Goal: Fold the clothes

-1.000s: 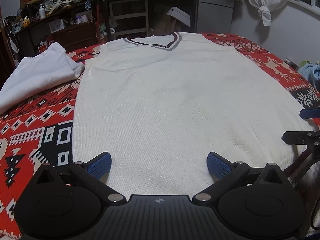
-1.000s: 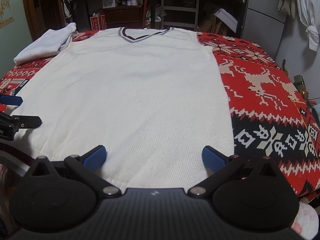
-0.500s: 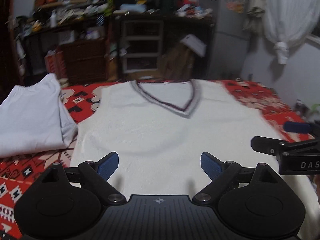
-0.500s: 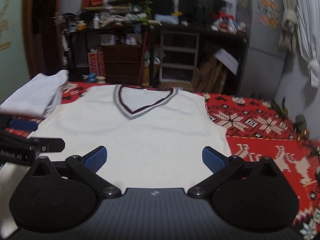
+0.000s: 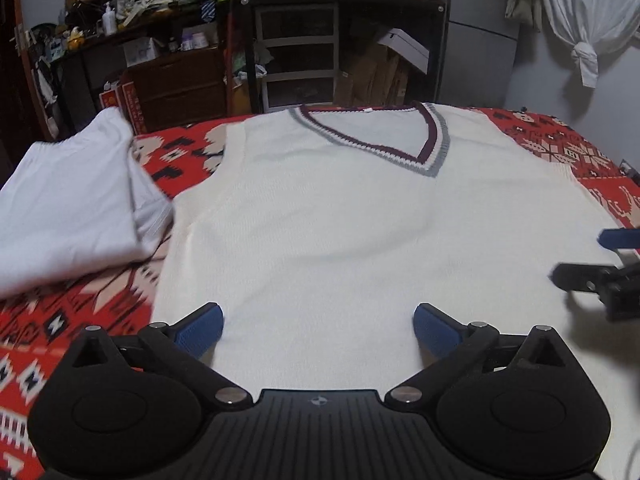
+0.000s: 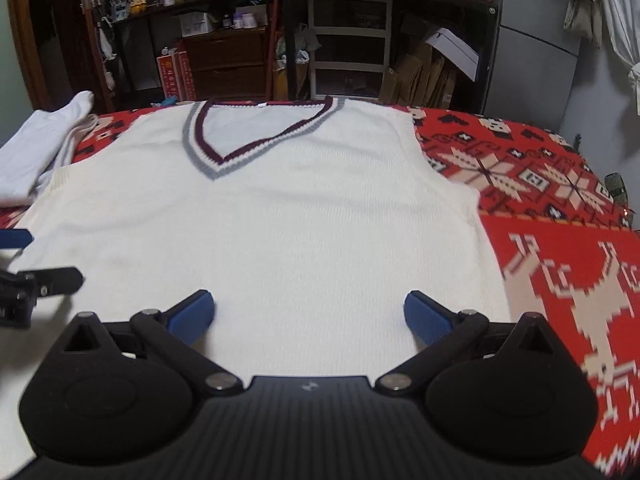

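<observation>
A cream sleeveless V-neck knit vest point(image 5: 340, 216) point(image 6: 280, 216) with maroon and grey collar trim lies flat, front up, on a red patterned blanket point(image 5: 60, 320) point(image 6: 560, 264). My left gripper point(image 5: 318, 330) hovers open over the vest's left middle, nothing between its blue pads. My right gripper point(image 6: 306, 318) is open too, above the vest's right middle. Each gripper shows at the edge of the other's view: the right gripper point(image 5: 600, 264) and the left gripper point(image 6: 24, 264). The vest's hem is hidden below both cameras.
A folded white garment point(image 5: 68, 208) point(image 6: 36, 152) lies on the blanket left of the vest. Cluttered dark shelves and drawers point(image 5: 296, 52) stand behind the far edge. A tied white curtain point(image 5: 584, 20) hangs at the right. Bare blanket shows right of the vest.
Both grippers have moved forward from the vest's hem towards the collar, rising then dipping back down. Both stayed open, and the vest has not moved.
</observation>
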The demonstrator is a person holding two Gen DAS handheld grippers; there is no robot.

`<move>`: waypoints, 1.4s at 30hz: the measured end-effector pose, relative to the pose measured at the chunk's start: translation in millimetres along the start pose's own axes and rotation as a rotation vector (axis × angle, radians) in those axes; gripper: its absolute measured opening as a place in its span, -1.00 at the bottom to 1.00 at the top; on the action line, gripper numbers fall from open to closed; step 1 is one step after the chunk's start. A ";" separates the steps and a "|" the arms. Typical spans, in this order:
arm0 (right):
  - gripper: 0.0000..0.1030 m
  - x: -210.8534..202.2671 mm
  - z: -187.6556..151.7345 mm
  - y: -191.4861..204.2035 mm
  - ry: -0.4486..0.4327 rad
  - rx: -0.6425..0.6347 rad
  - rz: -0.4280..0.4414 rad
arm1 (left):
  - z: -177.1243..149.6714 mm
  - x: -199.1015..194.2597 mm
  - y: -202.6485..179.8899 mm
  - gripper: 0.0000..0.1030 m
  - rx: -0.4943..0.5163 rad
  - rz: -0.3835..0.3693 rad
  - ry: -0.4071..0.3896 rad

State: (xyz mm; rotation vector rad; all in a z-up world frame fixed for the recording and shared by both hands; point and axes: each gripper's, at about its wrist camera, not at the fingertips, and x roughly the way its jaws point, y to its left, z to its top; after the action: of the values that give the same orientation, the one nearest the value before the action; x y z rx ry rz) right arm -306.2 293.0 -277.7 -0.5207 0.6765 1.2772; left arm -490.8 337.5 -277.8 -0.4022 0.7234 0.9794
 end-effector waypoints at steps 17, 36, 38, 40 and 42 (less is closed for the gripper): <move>0.94 -97.9 -43.5 27.0 -0.091 -0.087 0.031 | -39.9 -74.9 12.3 0.72 -0.103 -0.058 -0.026; -0.72 14.0 32.0 96.0 -0.032 -0.115 0.169 | 30.6 32.7 33.1 -0.93 -0.412 -0.273 -0.016; -0.72 19.4 36.1 89.0 -0.047 -0.099 0.160 | 29.2 31.0 41.3 -0.93 -0.431 -0.273 -0.017; -0.72 20.2 39.8 77.9 -0.036 -0.063 0.142 | 26.3 26.1 46.2 -0.92 -0.428 -0.266 -0.013; -0.71 14.2 36.4 63.2 -0.026 -0.037 0.130 | 20.7 17.2 49.5 -0.92 -0.413 -0.263 -0.006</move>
State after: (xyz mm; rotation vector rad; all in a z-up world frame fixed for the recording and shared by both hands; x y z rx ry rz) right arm -359.6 342.1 -261.3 -0.4952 0.6749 1.4184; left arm -519.5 385.9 -275.2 -0.8329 0.4449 0.8765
